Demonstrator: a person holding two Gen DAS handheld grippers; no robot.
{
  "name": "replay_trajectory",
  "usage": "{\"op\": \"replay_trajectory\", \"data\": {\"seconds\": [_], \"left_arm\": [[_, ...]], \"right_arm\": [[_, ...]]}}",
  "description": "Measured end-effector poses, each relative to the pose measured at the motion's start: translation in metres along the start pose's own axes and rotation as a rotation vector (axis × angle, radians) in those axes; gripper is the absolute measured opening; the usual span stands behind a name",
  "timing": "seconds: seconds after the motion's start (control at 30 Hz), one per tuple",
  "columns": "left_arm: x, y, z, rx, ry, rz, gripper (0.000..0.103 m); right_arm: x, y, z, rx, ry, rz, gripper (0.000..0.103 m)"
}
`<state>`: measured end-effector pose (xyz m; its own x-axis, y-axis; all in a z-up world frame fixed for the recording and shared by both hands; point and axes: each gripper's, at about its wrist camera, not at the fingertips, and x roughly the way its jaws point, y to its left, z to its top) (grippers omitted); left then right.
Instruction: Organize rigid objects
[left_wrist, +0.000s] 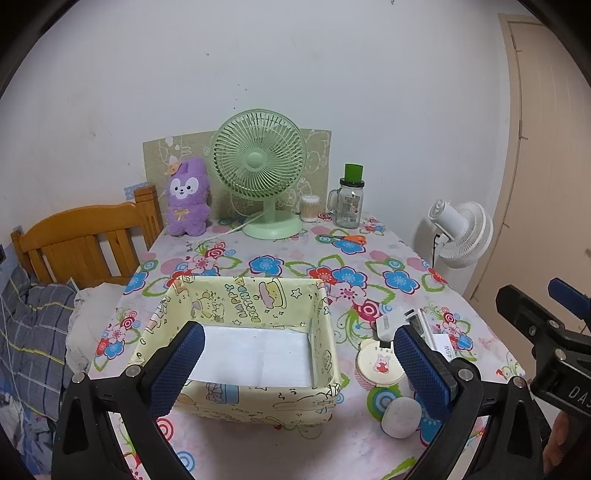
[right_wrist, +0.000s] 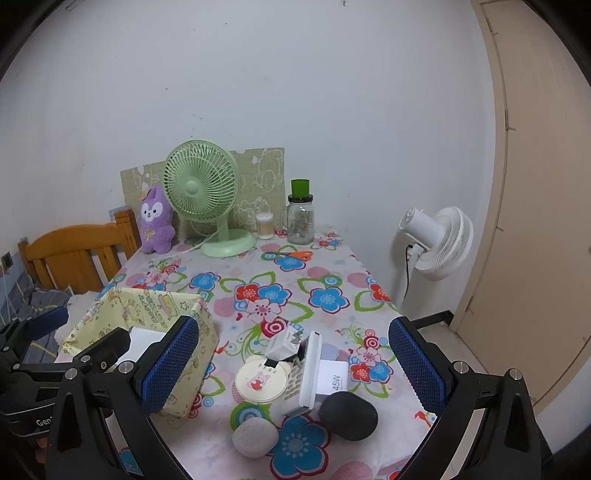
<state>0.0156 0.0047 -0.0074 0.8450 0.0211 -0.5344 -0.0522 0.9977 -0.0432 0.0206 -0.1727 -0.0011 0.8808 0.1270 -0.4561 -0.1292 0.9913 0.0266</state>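
Note:
A yellow cartoon-print box (left_wrist: 255, 397) with a bare white floor stands on the flowered tablecloth. My left gripper (left_wrist: 299, 369) hangs open over its near wall, holding nothing. A cluster lies right of the box: a round cream compact (right_wrist: 260, 380), a pale grey oval case (right_wrist: 255, 435), a black oval case (right_wrist: 347, 415), a white charger (right_wrist: 284, 343), a white 45W box (right_wrist: 334, 378) and a white slab on edge (right_wrist: 308, 373). Above this cluster my right gripper (right_wrist: 295, 369) is open and empty. The left wrist view shows the compact (left_wrist: 378, 365) and grey case (left_wrist: 400, 417).
At the table's back stand a green desk fan (right_wrist: 201, 188), a purple plush (right_wrist: 155, 221), a cotton swab tub (right_wrist: 265, 225) and a glass jar (right_wrist: 300, 219), with orange scissors (right_wrist: 295, 254) lying in front. A wooden headboard (left_wrist: 85, 240) is left, a white floor fan (right_wrist: 439, 240) right.

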Motion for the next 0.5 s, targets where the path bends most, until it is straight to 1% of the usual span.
{"op": "replay_trajectory", "data": {"seconds": [0.17, 0.3, 0.5], "left_arm": [[0.0019, 0.0054, -0.0003, -0.032, 0.009, -0.008, 0.103], [0.0015, 0.0034, -0.0027, -0.013, 0.000, 0.005, 0.103], [0.0062, -0.0028, -0.0090, 0.014, 0.008, -0.001, 0.103]], "right_arm": [[0.0010, -0.0006, -0.0010, 0.000, 0.004, 0.002, 0.103], [0.0024, -0.0018, -0.0023, 0.007, 0.009, 0.004, 0.103], [0.0085, -0.0030, -0.0052, 0.017, 0.026, 0.008, 0.103]]}}
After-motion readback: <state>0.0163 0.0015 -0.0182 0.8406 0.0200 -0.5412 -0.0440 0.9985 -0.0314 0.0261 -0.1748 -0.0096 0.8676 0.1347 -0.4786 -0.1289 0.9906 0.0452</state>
